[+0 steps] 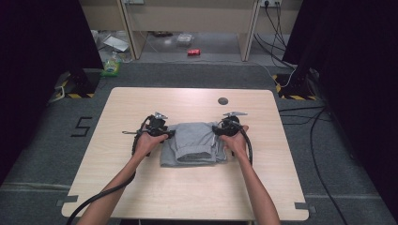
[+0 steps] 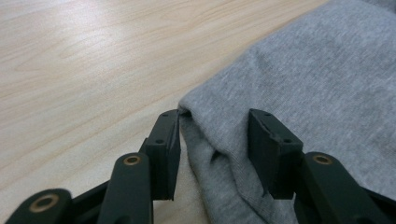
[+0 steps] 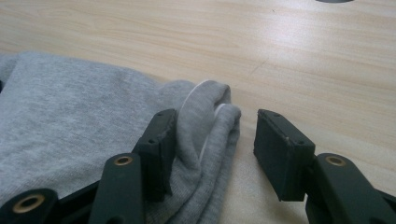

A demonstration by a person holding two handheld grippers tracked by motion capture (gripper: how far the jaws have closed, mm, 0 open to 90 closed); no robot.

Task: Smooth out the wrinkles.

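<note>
Both grippers sit at the two sides of the folded grey garment [image 1: 193,143], which lies at the middle of the light wooden surface [image 1: 141,101], and this reads as the release after a fold. The left gripper [image 1: 168,134] is at the garment's 9 o'clock edge, the right gripper [image 1: 217,131] at its 3 o'clock edge.

In the left gripper view the jaws stand spread, with the garment's folded corner [image 2: 210,135] lying loose between them; one pad brushes the cloth edge, the other stands clear. The right gripper view tells the same story: jaws apart, the bunched hem with its white lining [image 3: 210,112] leaning against one pad, the other pad well off the fabric over bare wood. Neither is pinching anything.

Next move, by the look of it: back both grippers out sideways without dragging the cloth, then either take a fresh grip for another fold or leave the bundle squared up. The loose hem at the right could snag on a pad.

Pose: both forearms come in from 6 o'clock, angling inward, the left hand [image 1: 148,143] and right hand [image 1: 234,142] wrapped around the gripper bodies, jaws pointing toward each other, low on the surface. A dark disc [image 1: 223,101] sits at 12 o'clock, well apart.
</note>
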